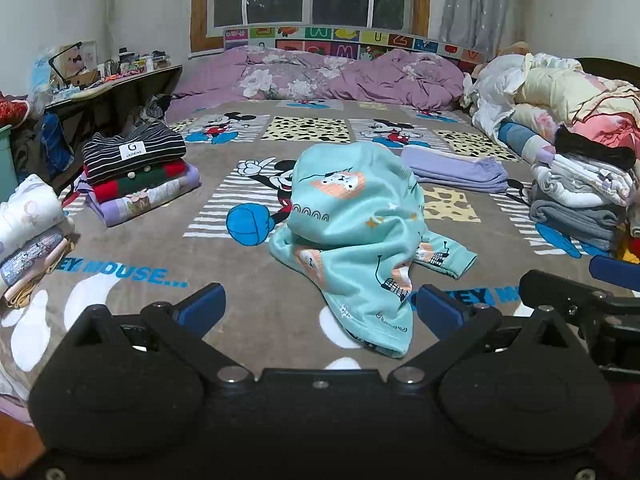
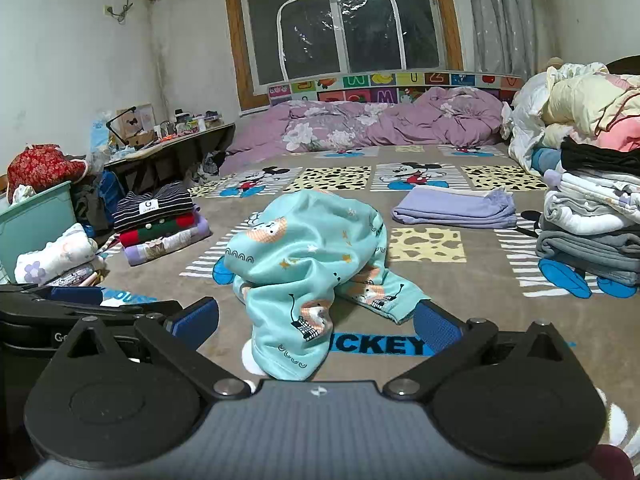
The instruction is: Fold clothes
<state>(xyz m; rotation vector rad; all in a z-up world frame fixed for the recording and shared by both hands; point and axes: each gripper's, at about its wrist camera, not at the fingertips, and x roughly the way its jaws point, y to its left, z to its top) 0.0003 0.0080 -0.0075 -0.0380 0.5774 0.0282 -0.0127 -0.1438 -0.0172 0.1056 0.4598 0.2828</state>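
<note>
Left wrist view: I read the left gripper (image 1: 318,312) with its two blue-padded fingers spread wide and holding nothing, poised just above the brown fleece blanket printed with cartoon mice (image 1: 248,312). The crumpled turquoise children's garment with orange animal prints (image 1: 352,216) lies unfolded in a heap at the middle of that blanket; one narrow end of it trails toward me and reaches into the gap between the left fingers, passing just beside the right-hand pad without being pinched. Right wrist view: I read the right gripper (image 2: 316,320) likewise spread, with the same trailing end of the garment lying between its pads and no contact that I can confirm. Both grippers sit side by side; each shows at the edge of the other's view. To the left of the garment I see a folded stack topped by a black-and-white striped sweater (image 1: 134,150), and nearer the left edge a second pile of pale folded items (image 1: 28,220). Beyond the garment on the right lies a folded lavender cloth (image 1: 456,170), well apart from it. A tall stack of grey and white folded clothes (image 2: 592,224) stands at the right edge. A rumpled mauve floral duvet (image 1: 320,76) lies across the far end below the window (image 2: 340,20).
</note>
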